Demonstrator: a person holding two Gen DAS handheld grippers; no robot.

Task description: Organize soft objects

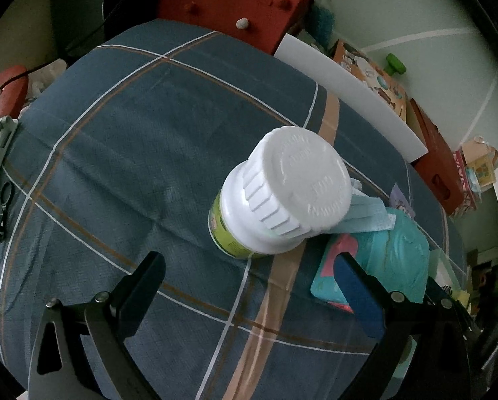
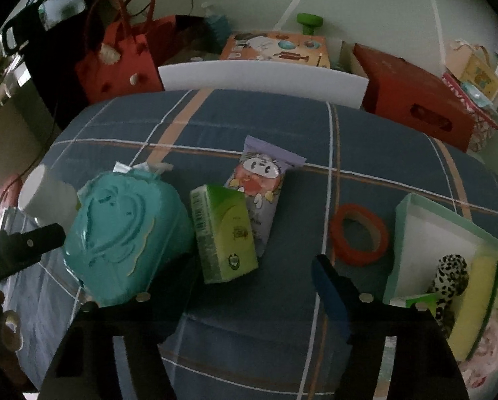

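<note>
On the blue plaid cloth (image 2: 382,140) lie a green tissue pack (image 2: 225,233), a teal wipes pack (image 2: 125,233) and a purple cartoon pouch (image 2: 262,183). My right gripper (image 2: 252,280) is open, and the green pack's near end sits between its fingertips without either pad touching it. A teal box (image 2: 412,210) at the right holds a leopard-print plush (image 2: 449,276) and a yellow sponge (image 2: 475,300). My left gripper (image 1: 249,276) is open and empty, just short of a white-capped bottle (image 1: 292,180). The teal wipes pack (image 1: 392,253) lies beside its right finger.
An orange tape ring (image 2: 359,233) lies between the green pack and the teal box. A white board (image 2: 262,76), a red bag (image 2: 122,63), a red box (image 2: 415,100) and a printed box (image 2: 275,46) line the far edge. The bottle (image 2: 45,196) stands left of the wipes.
</note>
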